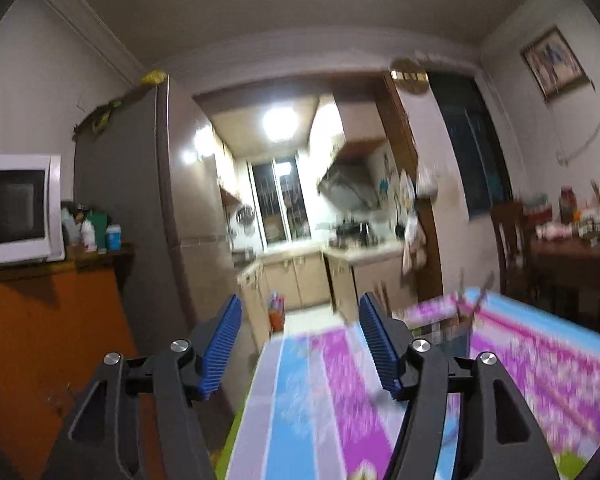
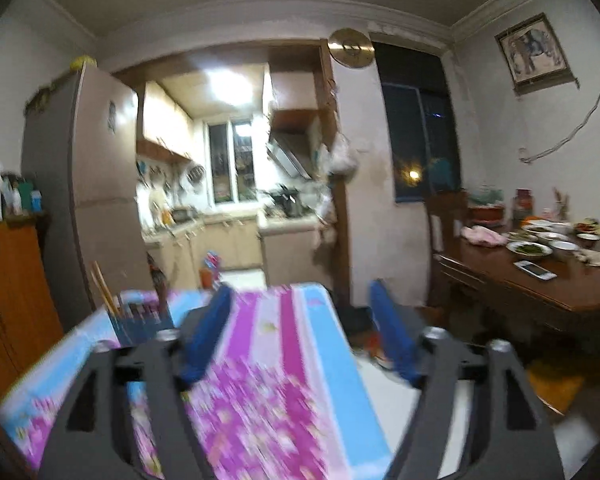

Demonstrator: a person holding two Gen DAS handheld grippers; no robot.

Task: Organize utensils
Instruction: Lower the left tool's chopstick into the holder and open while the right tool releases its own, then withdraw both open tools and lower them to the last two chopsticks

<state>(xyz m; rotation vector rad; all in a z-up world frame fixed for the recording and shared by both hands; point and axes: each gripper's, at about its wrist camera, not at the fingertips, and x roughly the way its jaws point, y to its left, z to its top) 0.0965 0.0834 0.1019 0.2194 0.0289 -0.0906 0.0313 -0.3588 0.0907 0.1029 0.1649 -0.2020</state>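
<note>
The left gripper [image 1: 300, 344] stands wide, its blue pads [image 1: 223, 346] well apart with nothing between them, held level above the near end of a counter [image 1: 300, 400] covered in a pink, white and light-blue striped cloth. The right gripper [image 2: 300, 332] is wide too, its pads [image 2: 392, 332] empty, over the same counter [image 2: 324, 360] near its right edge. Both views are blurred.

The utensils stand in a holder [image 2: 140, 320] at the far left corner of the cloth in the right wrist view: a dark blue slotted cup with wooden chopsticks [image 2: 102, 284] leaning out of it to the left. It sits well apart from the right gripper. In the left wrist view the same holder [image 1: 456, 324] shows as a smear at the far right of the cloth, beyond the right pad; its contents cannot be made out there.

Past the counter are a grey fridge [image 1: 132, 208], a white microwave [image 1: 16, 208] on an orange cabinet [image 1: 40, 340], and a lit kitchen [image 2: 228, 184] through the doorway. To the right a wooden dining table [image 2: 540, 280] carries plates of food [image 2: 530, 249] and a phone [image 2: 535, 269]
</note>
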